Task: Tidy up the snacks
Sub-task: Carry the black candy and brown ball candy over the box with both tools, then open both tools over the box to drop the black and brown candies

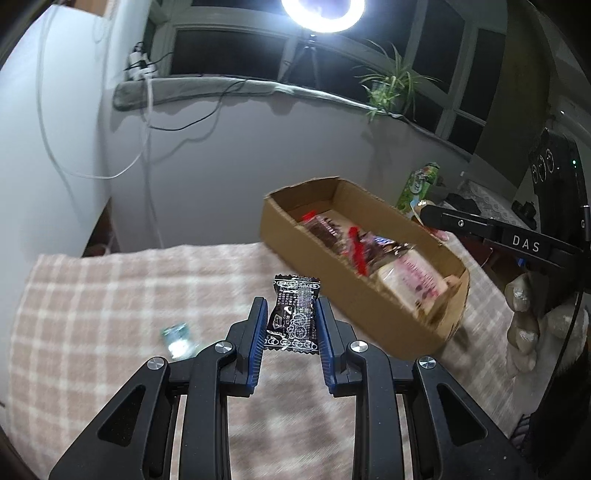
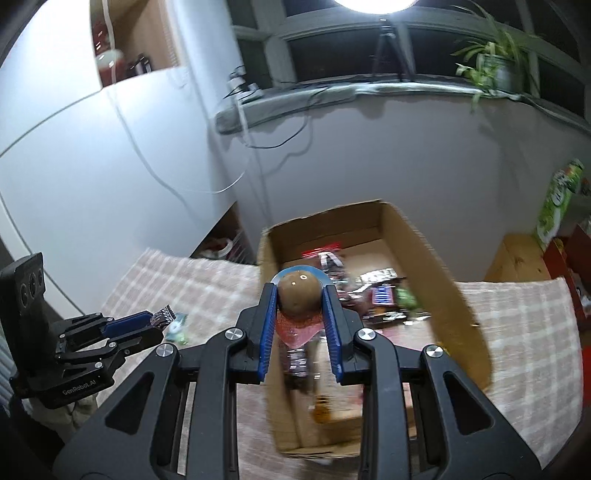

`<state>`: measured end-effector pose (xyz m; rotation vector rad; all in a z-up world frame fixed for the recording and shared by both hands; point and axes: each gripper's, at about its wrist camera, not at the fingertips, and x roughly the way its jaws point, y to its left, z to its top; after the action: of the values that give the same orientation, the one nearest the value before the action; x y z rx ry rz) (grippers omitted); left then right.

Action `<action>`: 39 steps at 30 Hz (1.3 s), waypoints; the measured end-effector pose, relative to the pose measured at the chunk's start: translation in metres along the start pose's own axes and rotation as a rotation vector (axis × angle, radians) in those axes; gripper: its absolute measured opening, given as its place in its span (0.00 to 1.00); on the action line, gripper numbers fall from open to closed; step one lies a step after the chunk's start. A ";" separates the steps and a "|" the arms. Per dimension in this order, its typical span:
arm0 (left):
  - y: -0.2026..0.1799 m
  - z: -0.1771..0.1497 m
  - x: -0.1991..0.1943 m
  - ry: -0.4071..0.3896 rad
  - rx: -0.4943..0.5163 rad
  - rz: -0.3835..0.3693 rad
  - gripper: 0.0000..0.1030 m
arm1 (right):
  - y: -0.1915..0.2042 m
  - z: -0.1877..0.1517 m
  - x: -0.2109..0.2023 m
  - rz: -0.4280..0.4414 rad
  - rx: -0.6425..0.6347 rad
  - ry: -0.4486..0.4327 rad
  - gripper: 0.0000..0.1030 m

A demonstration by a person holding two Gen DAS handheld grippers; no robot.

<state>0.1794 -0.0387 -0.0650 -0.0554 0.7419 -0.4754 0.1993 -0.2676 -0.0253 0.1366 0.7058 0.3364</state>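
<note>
My left gripper [image 1: 290,314] is shut on a black snack packet [image 1: 294,317] with white print, held above the checked cloth, left of the cardboard box [image 1: 354,306]. The box holds several wrapped snacks [image 1: 354,240]. My right gripper [image 2: 300,299] is shut on a snack packet with a round brown picture and pink wrapper [image 2: 298,295], held over the box [image 2: 458,288]. The left gripper [image 2: 147,323] also shows in the right wrist view, at the left with its packet [image 2: 162,317]. The right gripper's finger [image 1: 458,223] reaches over the box's far rim in the left wrist view.
A small green-white packet [image 1: 178,339] lies on the checked cloth [image 1: 110,314] left of my left gripper; it also shows in the right wrist view [image 2: 177,326]. A green carton [image 1: 419,188] stands behind the box. A windowsill with a plant [image 1: 391,88] and a ring light [image 1: 323,11] lies beyond.
</note>
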 end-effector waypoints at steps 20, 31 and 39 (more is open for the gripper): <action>-0.064 0.044 0.057 0.006 0.085 -0.082 0.24 | -0.068 0.004 0.008 -0.107 0.136 0.013 0.25; -0.070 0.045 0.076 0.045 0.087 -0.065 0.24 | -0.078 0.001 0.019 -0.126 0.147 0.047 0.26; -0.074 0.044 0.076 0.057 0.098 -0.061 0.30 | -0.076 0.001 0.020 -0.142 0.145 0.050 0.43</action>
<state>0.2281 -0.1429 -0.0649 0.0274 0.7729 -0.5733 0.2334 -0.3316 -0.0546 0.2154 0.7856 0.1530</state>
